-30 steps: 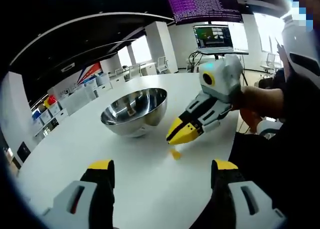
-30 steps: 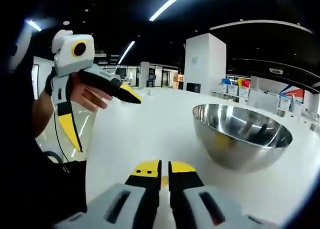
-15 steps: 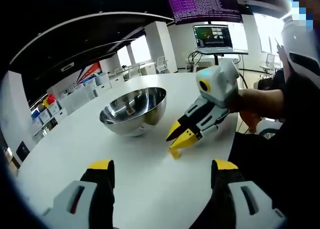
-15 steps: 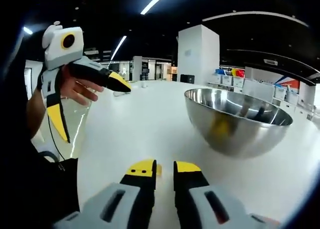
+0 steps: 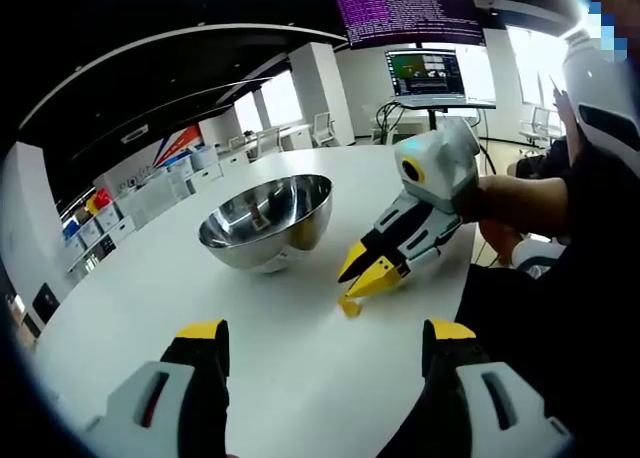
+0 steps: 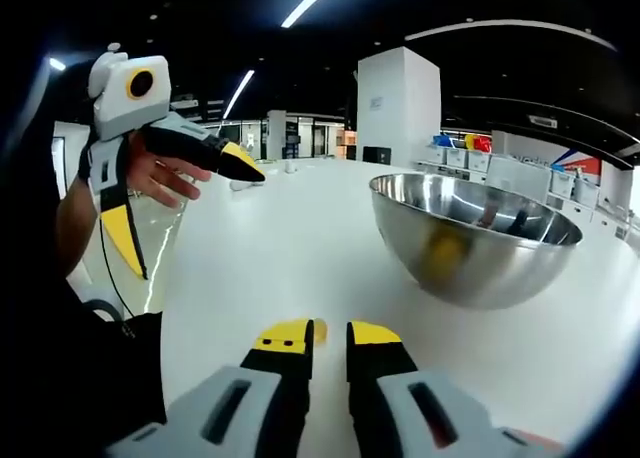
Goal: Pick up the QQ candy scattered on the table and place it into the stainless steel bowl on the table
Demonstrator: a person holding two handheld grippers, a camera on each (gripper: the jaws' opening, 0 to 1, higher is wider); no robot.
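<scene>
Right gripper (image 5: 362,275) jaws slightly parted, tips down at yellow candy (image 5: 349,306) on white table (image 5: 300,378); grip not closed on it. In right gripper view, candy edge peeks between tips. Left gripper (image 5: 325,343) jaws wide apart, empty, raised. Stainless steel bowl (image 5: 265,223) just beyond candy, upright.

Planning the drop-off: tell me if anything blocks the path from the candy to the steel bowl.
Nothing visible does. The yellow candy lies on the white table under the right gripper; bare tabletop runs from it to the stainless steel bowl.
</scene>
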